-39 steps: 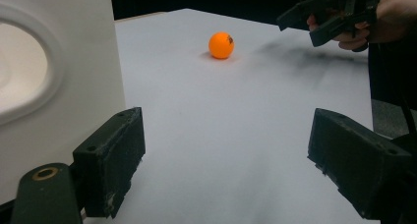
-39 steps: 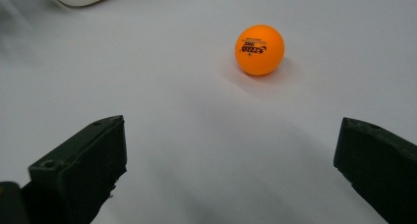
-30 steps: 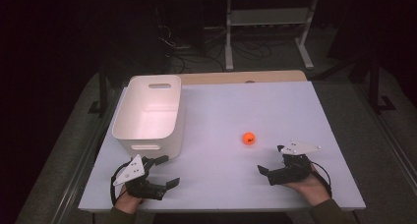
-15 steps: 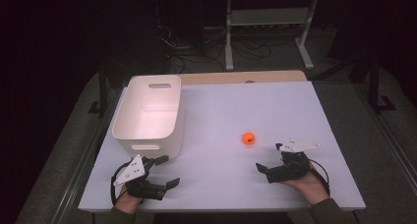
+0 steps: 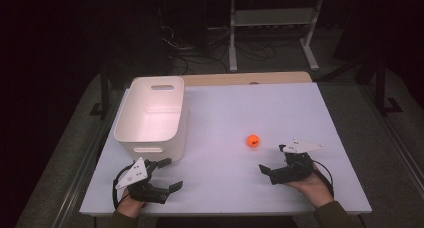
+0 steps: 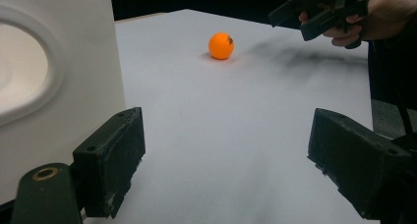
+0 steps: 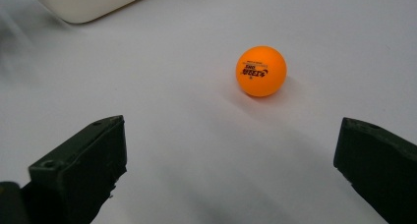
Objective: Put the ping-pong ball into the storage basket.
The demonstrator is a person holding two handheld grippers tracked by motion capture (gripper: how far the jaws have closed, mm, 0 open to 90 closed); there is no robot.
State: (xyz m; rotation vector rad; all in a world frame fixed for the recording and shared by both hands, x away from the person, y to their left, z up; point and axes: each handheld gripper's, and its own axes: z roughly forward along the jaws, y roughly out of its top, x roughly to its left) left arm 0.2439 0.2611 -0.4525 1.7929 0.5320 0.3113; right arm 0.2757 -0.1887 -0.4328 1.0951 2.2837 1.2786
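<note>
The orange ball (image 5: 253,141) rests on the bare desk (image 5: 240,108), toward the near right corner, just ahead of the right tool (image 5: 275,169) and well apart from the white bin (image 5: 150,113) at the left edge. Judged light, rigid, smooth and free to roll: grip across its widest diameter with gentle, centred pressure. Both the right tool and the left tool (image 5: 167,175) stand with jaws spread wide, holding nothing. The ball's black print is too small to read; the bin floor near its front wall is hidden
</note>
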